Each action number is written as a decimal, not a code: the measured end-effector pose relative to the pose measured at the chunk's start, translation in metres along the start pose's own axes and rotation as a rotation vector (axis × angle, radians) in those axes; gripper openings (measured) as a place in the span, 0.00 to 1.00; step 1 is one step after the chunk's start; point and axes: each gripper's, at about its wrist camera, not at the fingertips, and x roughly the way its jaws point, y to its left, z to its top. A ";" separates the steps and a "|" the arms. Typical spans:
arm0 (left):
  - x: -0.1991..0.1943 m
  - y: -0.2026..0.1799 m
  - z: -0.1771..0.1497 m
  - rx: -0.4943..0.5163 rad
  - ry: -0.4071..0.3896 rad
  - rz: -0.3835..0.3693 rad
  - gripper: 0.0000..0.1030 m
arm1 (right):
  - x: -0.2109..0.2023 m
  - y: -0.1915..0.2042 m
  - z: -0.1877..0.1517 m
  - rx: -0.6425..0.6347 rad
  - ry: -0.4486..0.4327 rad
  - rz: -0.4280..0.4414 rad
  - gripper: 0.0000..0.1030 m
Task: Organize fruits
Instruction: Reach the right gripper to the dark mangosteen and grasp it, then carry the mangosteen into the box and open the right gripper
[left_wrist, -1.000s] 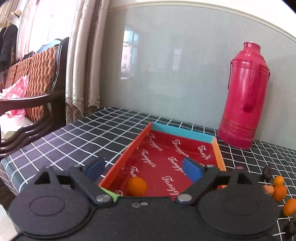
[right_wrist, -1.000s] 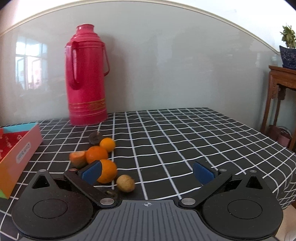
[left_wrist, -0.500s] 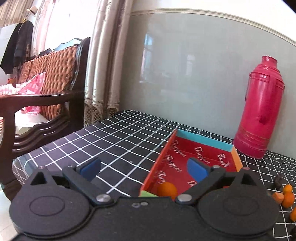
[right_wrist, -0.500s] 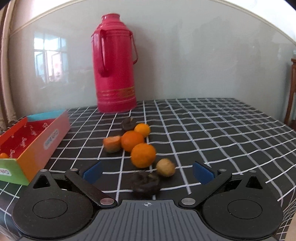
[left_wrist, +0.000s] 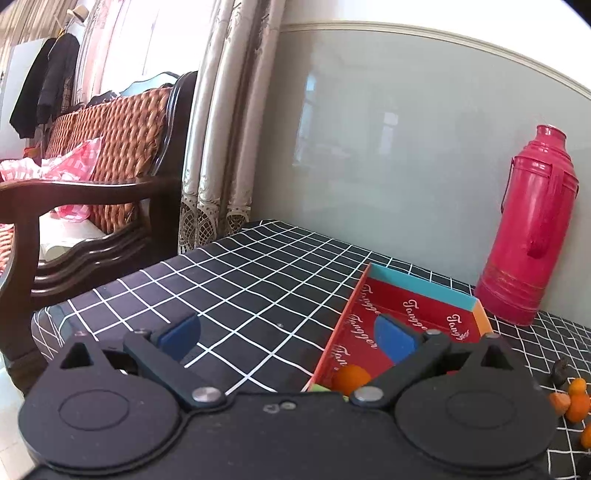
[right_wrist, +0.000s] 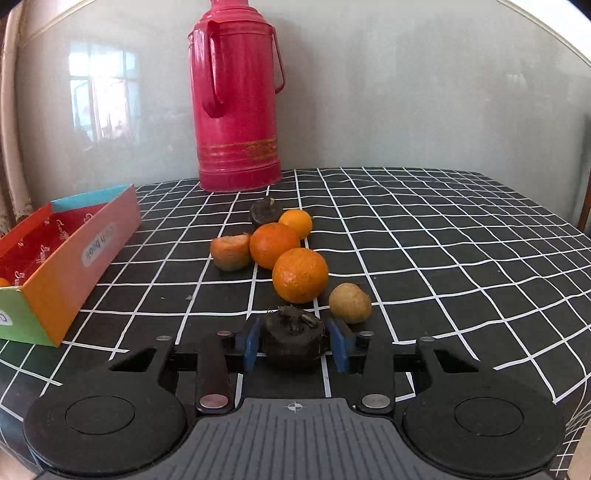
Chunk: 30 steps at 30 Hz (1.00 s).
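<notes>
My right gripper (right_wrist: 294, 347) is shut on a dark brown water chestnut (right_wrist: 293, 338) at the table surface. Just beyond it lie a large orange (right_wrist: 300, 275), a second orange (right_wrist: 274, 245), a small orange (right_wrist: 295, 222), a half-peeled orange piece (right_wrist: 231, 252), a tan round fruit (right_wrist: 349, 303) and another dark chestnut (right_wrist: 264, 214). The red cardboard box (right_wrist: 62, 254) stands to the left. My left gripper (left_wrist: 288, 338) is open and empty over the box's left edge (left_wrist: 343, 317); one orange (left_wrist: 351, 376) lies inside the box.
A tall red thermos (right_wrist: 238, 96) stands at the back against the grey wall; it also shows in the left wrist view (left_wrist: 528, 243). The black checked tablecloth (right_wrist: 424, 240) covers the table. A wooden sofa (left_wrist: 85, 184) and curtains (left_wrist: 218, 129) are off the table's left end.
My right gripper moved forward and closed on the dark chestnut. My left gripper swung left, away from the box's middle, and stayed open.
</notes>
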 end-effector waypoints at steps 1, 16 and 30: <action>0.000 0.000 0.000 -0.002 0.001 -0.001 0.92 | 0.000 0.001 0.000 0.002 0.000 0.008 0.39; -0.003 0.027 0.001 -0.029 0.001 0.043 0.93 | -0.027 0.070 0.025 -0.078 -0.225 0.264 0.39; -0.004 0.072 0.001 -0.059 0.013 0.124 0.93 | -0.010 0.170 0.020 -0.195 -0.177 0.416 0.39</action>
